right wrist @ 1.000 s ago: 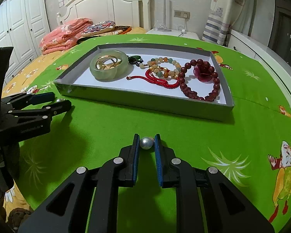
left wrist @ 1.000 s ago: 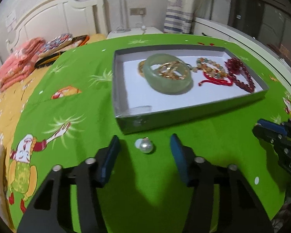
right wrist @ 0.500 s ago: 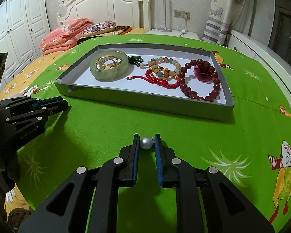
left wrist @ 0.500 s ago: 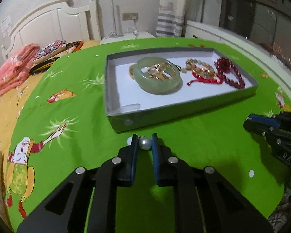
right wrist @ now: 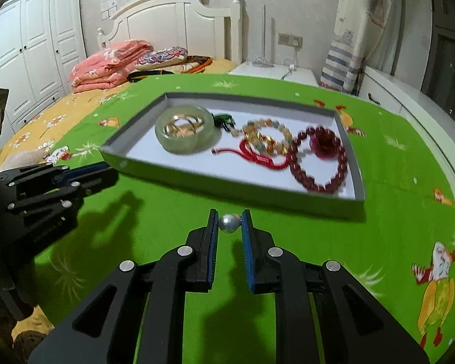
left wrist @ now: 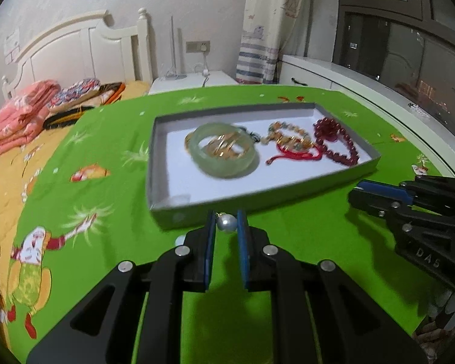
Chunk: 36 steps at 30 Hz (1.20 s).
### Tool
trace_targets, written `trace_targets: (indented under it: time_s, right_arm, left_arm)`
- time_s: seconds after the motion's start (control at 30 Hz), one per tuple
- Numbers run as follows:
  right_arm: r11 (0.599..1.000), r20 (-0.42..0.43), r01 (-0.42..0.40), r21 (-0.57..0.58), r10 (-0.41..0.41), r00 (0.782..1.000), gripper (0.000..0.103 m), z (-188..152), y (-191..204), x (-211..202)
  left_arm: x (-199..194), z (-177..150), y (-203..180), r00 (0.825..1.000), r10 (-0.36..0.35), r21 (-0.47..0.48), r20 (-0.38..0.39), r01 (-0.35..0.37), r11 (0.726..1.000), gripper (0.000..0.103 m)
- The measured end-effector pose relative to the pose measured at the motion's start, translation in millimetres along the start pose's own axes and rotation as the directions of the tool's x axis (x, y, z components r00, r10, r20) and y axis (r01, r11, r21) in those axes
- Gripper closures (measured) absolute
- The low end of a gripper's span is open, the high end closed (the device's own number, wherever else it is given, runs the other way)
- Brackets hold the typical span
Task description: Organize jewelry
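My left gripper (left wrist: 226, 223) is clamped on a small white pearl earring (left wrist: 226, 222), just off the grey tray's (left wrist: 215, 206) near wall. My right gripper (right wrist: 230, 223) is likewise pinched on a second white pearl earring (right wrist: 228, 223), over the green patterned tablecloth (right wrist: 154, 221) in front of the tray's near edge. Inside the tray: pale green jade bangle (right wrist: 183, 133) with gold rings (right wrist: 183, 127) in it, dark red bead bracelet (right wrist: 320, 163), red cord bracelet (right wrist: 251, 154). Everything in the tray is motion-blurred. Small pale thing by my left finger is mostly hidden.
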State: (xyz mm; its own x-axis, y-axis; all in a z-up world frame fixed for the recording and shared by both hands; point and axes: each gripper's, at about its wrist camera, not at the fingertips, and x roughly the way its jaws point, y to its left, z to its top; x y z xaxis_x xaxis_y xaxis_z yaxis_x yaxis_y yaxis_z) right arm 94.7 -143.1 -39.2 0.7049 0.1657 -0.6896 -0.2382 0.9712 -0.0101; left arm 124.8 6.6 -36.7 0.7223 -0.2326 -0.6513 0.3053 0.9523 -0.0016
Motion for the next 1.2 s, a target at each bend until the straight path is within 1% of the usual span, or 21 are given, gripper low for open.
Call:
trace_targets:
  time_s: [0.17,0.37,0.57,0.67,0.87,1.2]
  right_arm:
    - [1.0,0.007,0.013,-0.014,-0.013,1.0,0.087,13,0,3]
    - [1.0,0.006,0.021,-0.015,-0.021,1.0,0.087,29,-2,12]
    - [1.0,-0.002,0.009,-0.004,-0.009,1.0,0.087,48,-7,28]
    - [1.0,-0.016,0.011,-0.001,-0.011,1.0,0.087,57,-8,39]
    - [1.0,-0.044,0.014,0.001,-0.014,0.999,0.087,68,-6,59]
    - [1.0,-0.064,0.011,0.008,-0.01,0.998,0.087,70,-3,71]
  left_arm:
    - [5,17,-4,1.0,0.01,0.009,0.007,-0.01,1.0,0.089]
    - [22,39,1,1.0,0.024,0.006,-0.012,-0.024,1.0,0.089]
    - [42,58,7,0.998,0.05,-0.012,-0.025,-0.05,0.999,0.089]
    - [51,65,12,0.997,0.075,-0.027,-0.035,-0.076,0.997,0.089]
    - [60,67,27,0.994,0.095,-0.073,-0.053,-0.099,0.992,0.089]
    - [64,66,40,0.992,0.102,-0.091,-0.069,-0.108,0.99,0.089]
